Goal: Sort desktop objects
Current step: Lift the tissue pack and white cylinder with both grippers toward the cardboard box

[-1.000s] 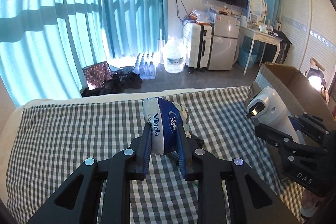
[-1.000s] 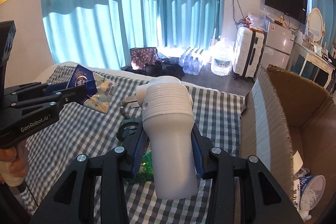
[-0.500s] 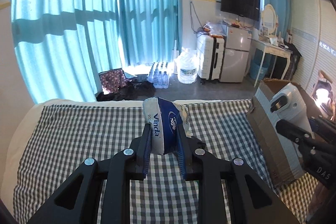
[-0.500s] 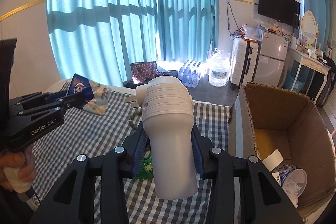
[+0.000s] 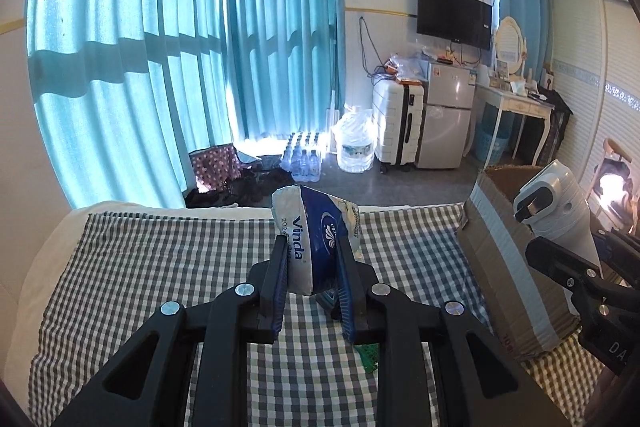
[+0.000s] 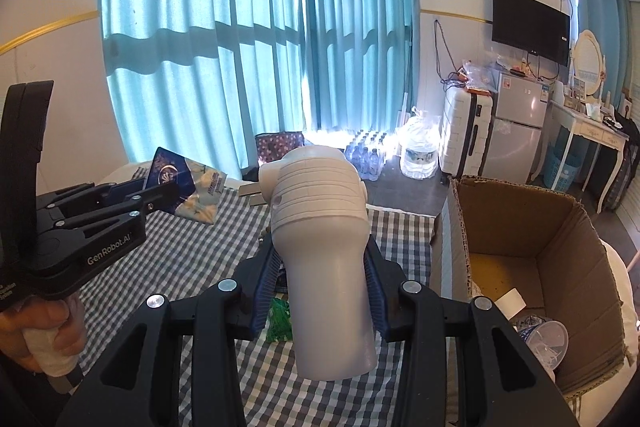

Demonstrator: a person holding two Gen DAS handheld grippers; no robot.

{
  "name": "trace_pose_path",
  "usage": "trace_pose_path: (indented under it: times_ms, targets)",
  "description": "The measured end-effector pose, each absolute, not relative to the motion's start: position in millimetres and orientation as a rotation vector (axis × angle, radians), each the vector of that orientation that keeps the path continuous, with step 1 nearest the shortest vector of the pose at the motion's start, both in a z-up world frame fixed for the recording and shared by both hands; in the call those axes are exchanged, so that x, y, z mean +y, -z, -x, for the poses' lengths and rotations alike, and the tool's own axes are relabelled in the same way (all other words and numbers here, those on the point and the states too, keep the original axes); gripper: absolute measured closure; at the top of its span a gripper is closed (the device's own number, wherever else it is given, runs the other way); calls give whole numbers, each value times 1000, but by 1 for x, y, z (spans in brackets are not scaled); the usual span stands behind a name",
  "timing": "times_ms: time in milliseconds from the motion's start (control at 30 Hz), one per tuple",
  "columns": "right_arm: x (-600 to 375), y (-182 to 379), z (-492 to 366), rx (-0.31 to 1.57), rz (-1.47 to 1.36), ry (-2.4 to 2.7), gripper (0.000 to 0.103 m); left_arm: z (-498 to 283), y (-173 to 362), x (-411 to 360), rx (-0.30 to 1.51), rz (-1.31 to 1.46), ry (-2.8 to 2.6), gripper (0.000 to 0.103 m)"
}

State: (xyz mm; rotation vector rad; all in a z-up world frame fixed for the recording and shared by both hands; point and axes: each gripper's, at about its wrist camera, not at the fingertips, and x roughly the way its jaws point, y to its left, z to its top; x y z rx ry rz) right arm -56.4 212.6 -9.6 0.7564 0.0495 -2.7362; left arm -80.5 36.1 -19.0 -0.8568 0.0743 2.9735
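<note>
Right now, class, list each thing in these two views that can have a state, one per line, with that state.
Left claw: shut on the tissue pack.
Tissue pack: held above the checked cloth, squeezed.
Right claw: shut on the white appliance.
White appliance: held up, plug prongs pointing away.
Box: open, a clear cup and scraps inside.
Curtains: drawn.
TV: off.

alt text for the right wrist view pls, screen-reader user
The right gripper is shut on a white plastic appliance held above a checked tablecloth. An open cardboard box with scraps inside sits to its right; at left, the left gripper clamps a blue tissue pack. Teal curtains fill the background.
</note>
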Motion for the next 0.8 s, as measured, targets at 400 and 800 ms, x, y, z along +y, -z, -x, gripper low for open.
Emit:
trace_pose_path:
  times_ms: [400, 800]
  targets:
    - [250, -11, 50, -1, -724, 2798, 63, 74, -2, 70, 74, 822, -2950, 81]
    - [293, -30, 34, -36, -671, 2878, 63, 61, -22, 119, 87, 760, -2914, 81]
